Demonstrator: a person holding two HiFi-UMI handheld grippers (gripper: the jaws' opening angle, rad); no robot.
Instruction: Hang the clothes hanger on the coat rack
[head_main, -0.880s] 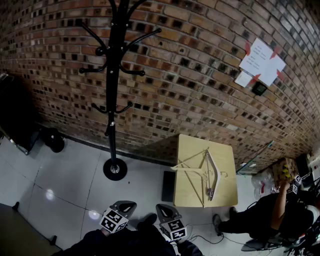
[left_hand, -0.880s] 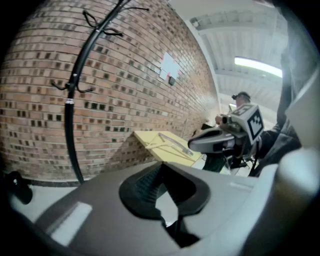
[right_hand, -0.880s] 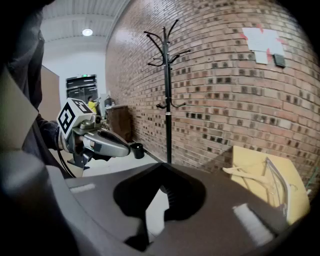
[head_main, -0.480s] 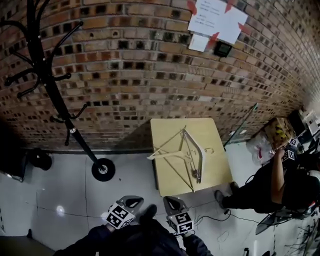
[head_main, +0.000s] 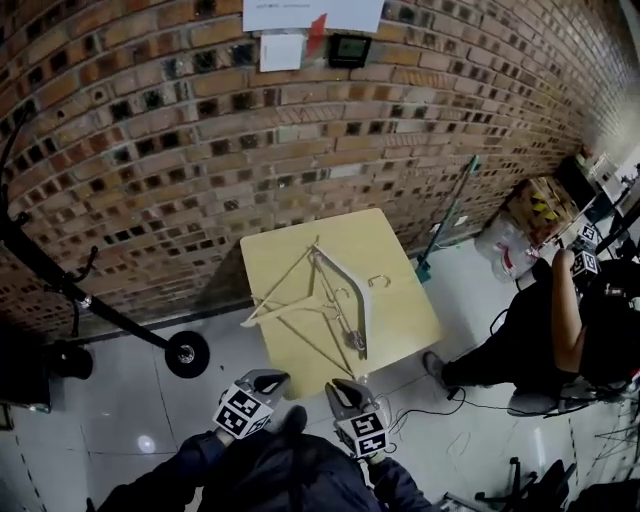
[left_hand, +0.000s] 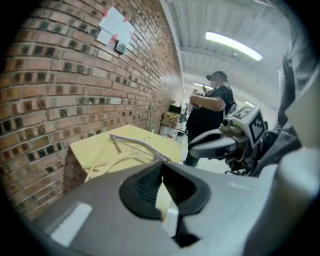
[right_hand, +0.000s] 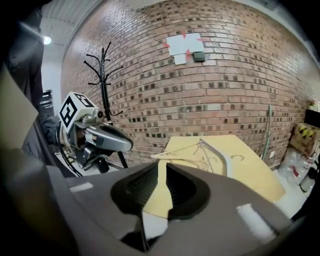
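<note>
While I hold both tools low at the near edge of the table (head_main: 405, 310), my left gripper (head_main: 260, 381) is closed on nothing and my right gripper (head_main: 343, 391) has its jaws slightly apart, also empty. The hangers (head_main: 322, 300) lie heaped on the tabletop, untouched. The coat rack (head_main: 186, 353) stands on the floor, well apart to the left, by the brick wall (head_main: 300, 130).

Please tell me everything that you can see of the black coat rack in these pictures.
The coat rack is black and looks like metal. A thin pole rises from a round base, which rests on the pale tiled floor. The rack stands close to the brick wall, to the left of the yellow table and apart from it. Curved hooks branch out at several heights. The hooks that show are bare; the hangers lie on the table.
</note>
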